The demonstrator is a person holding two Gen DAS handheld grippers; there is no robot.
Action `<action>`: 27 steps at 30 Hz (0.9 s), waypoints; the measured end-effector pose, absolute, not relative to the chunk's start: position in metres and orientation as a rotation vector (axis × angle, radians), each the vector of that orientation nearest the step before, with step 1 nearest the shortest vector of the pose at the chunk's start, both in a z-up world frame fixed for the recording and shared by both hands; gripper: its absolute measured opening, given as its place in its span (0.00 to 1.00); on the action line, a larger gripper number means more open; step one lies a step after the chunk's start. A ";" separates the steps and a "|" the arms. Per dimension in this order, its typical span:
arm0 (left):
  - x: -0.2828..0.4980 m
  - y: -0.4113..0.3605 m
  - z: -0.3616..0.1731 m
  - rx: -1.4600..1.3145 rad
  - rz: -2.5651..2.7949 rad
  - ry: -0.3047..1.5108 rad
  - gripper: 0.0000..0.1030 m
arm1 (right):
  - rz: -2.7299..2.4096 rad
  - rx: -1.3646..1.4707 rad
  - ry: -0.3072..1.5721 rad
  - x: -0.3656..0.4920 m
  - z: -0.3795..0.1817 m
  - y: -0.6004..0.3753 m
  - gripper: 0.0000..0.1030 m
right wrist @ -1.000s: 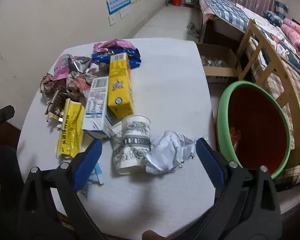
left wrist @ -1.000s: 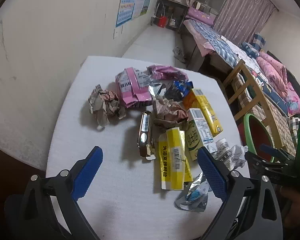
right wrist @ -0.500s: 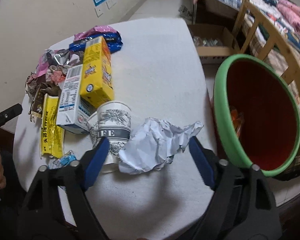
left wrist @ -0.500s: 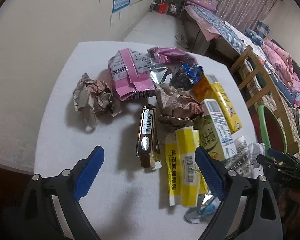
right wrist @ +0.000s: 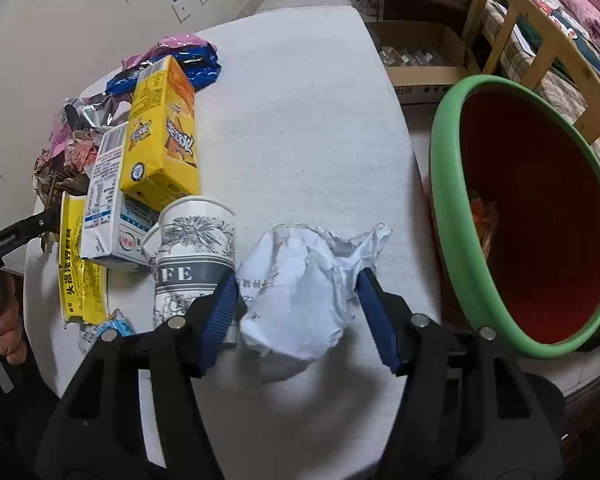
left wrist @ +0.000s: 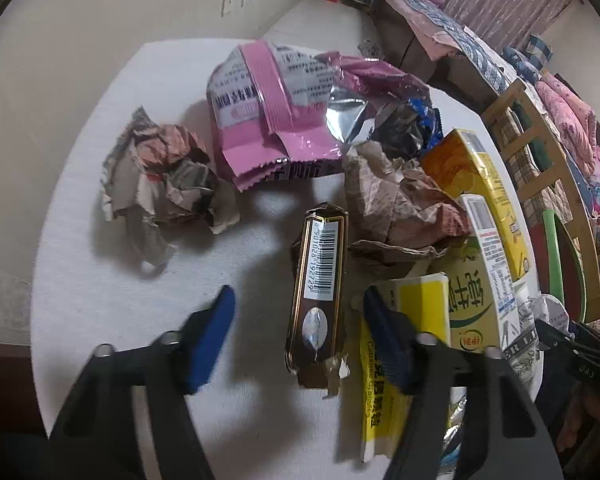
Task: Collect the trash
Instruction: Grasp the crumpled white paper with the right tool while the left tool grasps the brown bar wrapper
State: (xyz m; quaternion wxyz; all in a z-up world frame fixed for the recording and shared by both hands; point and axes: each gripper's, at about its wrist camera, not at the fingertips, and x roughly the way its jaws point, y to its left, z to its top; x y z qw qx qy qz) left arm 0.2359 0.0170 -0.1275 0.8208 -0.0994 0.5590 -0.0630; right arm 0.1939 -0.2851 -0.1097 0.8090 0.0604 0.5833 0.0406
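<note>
We see the crumpled white paper [right wrist: 300,292], creased and faintly printed, lying on the white counter [right wrist: 300,120] between the blue fingers [right wrist: 220,312] of the right gripper [right wrist: 296,320]; these stand partly open around it, and we cannot tell whether they press it. Just left of the paper lies one paper cup [right wrist: 192,248] on its side, and to the right, beside the counter, stands one green-rimmed bin [right wrist: 448,216] with a red interior. We count two drink cartons [right wrist: 160,136], one yellow wrapper [right wrist: 80,280] and one brown chocolate wrapper [left wrist: 320,296]. The left gripper [left wrist: 296,336] holds its fingers partly open and empty, one on either side of the brown wrapper's near end. Beyond lie two crumpled brownish paper wads [left wrist: 160,176] and one pink bag [left wrist: 268,120]. A blue-and-silver wrapper [right wrist: 100,330] is largely hidden behind the right gripper's body.
</note>
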 end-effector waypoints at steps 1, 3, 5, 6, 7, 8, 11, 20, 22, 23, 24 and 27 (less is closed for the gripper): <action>0.237 0.017 -0.130 -0.213 -0.135 1.197 0.42 | 0.087 0.125 1.246 0.194 -0.109 -0.284 0.55; 0.238 0.016 -0.133 -0.214 -0.141 1.206 0.32 | 0.089 0.119 1.244 0.194 -0.108 -0.284 0.50; 0.236 0.014 -0.132 -0.209 -0.157 1.205 0.26 | 0.090 0.112 1.239 0.194 -0.105 -0.283 0.45; 0.233 0.013 -0.132 -0.198 -0.155 1.202 0.25 | 0.091 0.110 1.237 0.194 -0.104 -0.284 0.44; 0.232 0.012 -0.131 -0.191 -0.153 1.201 0.21 | 0.092 0.111 1.236 0.194 -0.103 -0.284 0.43; 0.230 0.012 -0.130 -0.187 -0.154 1.199 0.20 | 0.093 0.113 1.235 0.194 -0.102 -0.286 0.42; 0.223 0.014 -0.122 -0.172 -0.140 1.184 0.19 | 0.095 0.118 1.224 0.192 -0.098 -0.286 0.41; 0.200 0.025 -0.087 -0.150 -0.113 1.121 0.19 | 0.125 0.110 1.176 0.178 -0.076 -0.274 0.41; 0.193 0.024 -0.077 -0.145 -0.114 1.104 0.19 | 0.133 0.106 1.163 0.174 -0.071 -0.272 0.41; 0.190 0.023 -0.072 -0.142 -0.115 1.097 0.19 | 0.136 0.105 1.157 0.173 -0.068 -0.271 0.41; 0.188 0.022 -0.069 -0.141 -0.116 1.092 0.19 | 0.138 0.104 1.152 0.172 -0.066 -0.271 0.41; 0.177 0.018 -0.057 -0.133 -0.119 1.074 0.19 | 0.148 0.105 1.129 0.166 -0.057 -0.271 0.41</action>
